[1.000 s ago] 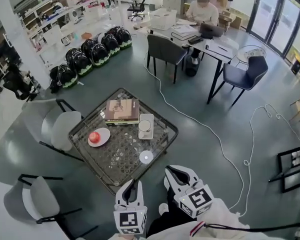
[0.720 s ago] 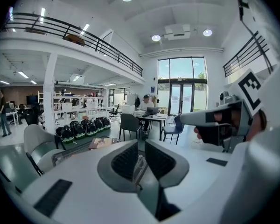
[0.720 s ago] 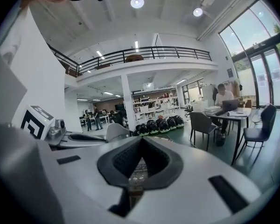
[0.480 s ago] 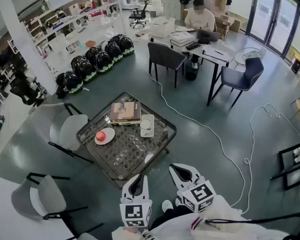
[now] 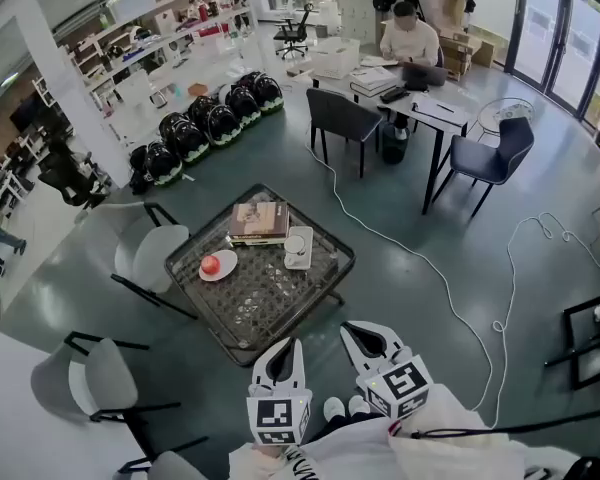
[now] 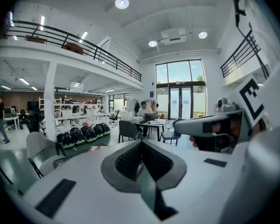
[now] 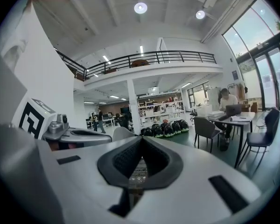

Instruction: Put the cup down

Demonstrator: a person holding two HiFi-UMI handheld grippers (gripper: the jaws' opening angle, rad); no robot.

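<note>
I record the bench smaller and higher in the head view than a second ago, the cup standing on it beside the books, while left gripper and right gripper fingers are pressed together, empty, apart from it.

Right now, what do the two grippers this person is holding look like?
Both the left gripper and the right gripper are white plastic, tapering to dark-lined jaws. Each carries a cube with black-and-white square markers. The person wears a white sleeve with a red-and-dark striped cuff.
</note>
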